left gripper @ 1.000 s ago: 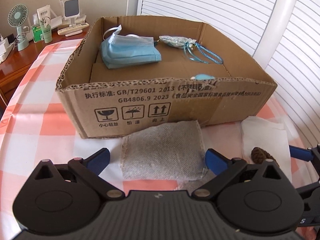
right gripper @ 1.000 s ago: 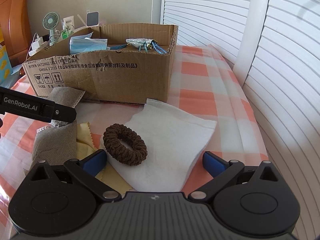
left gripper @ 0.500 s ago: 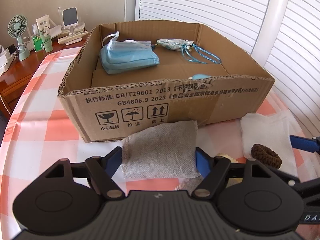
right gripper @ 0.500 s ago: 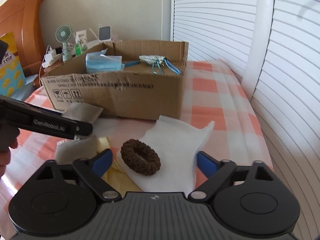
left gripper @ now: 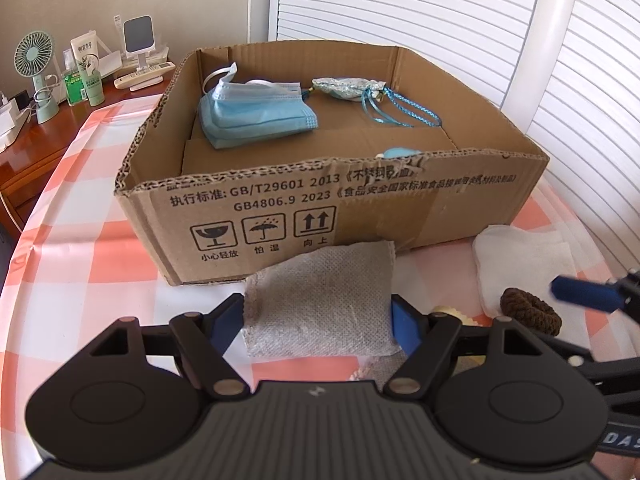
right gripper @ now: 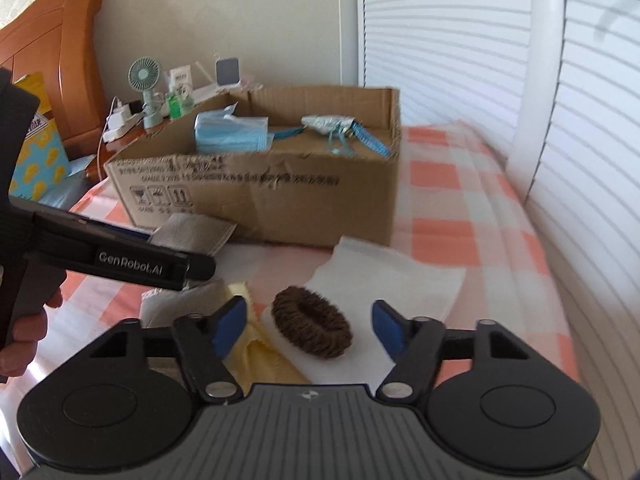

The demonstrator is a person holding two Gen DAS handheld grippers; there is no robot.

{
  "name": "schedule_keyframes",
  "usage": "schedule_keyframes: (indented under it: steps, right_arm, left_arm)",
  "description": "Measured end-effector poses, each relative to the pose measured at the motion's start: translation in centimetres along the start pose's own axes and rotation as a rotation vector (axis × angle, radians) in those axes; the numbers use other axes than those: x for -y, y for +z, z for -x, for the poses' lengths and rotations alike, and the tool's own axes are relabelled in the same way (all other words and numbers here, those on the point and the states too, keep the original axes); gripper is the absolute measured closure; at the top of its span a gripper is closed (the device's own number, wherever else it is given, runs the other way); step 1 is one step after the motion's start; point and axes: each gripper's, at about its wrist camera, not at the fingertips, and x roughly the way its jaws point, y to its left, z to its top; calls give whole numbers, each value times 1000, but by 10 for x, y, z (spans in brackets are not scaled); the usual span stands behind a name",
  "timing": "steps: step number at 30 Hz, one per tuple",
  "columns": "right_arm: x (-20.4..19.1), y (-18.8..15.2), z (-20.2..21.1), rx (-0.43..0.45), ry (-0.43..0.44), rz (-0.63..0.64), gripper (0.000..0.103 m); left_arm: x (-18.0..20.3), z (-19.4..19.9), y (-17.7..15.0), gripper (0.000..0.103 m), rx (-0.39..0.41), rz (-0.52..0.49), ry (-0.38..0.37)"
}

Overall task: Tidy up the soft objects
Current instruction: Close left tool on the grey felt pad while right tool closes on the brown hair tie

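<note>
I see the open cardboard box [left gripper: 280,216] at the far side of the checked surface [left gripper: 80,248]; inside it lie a folded blue face mask [left gripper: 256,114] toward the far left, a silvery drawstring pouch [left gripper: 348,88] with blue cords to its right, and a small pale blue item [left gripper: 400,153] just behind the near wall, mostly hidden. My left gripper [left gripper: 318,322] has its pads against the two side edges of the grey folded cloth [left gripper: 320,296], which leans on the box's near wall; its jaws have closed onto it. My right gripper [right gripper: 306,326] has just been closing, and its jaws stand either side of the brown hair scrunchie [right gripper: 312,328] without touching it. The scrunchie rests on a white cloth [right gripper: 392,276], with a yellow cloth [right gripper: 264,356] beside it on the left. White louvred shutters [right gripper: 460,40] fill the right side of the room, and a side table at the far left carries a small green fan [left gripper: 36,72] and bottles.
</note>
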Motion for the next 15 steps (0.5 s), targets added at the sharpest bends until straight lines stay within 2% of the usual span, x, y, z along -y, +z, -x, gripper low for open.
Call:
schedule_keyframes:
  steps: [2,10,15]
  right_arm:
    - [0,-1,-3,-14,18,-11,40]
    - [11,1,-7,-27,62,-81,41]
    - [15,1,-4,-27,73,-107,54]
  left_arm:
    - [0,0,0,27,0,-1,0]
    - [1,0,0,27,1,-4,2]
    - [1,0,-1,27,1,-5,1]
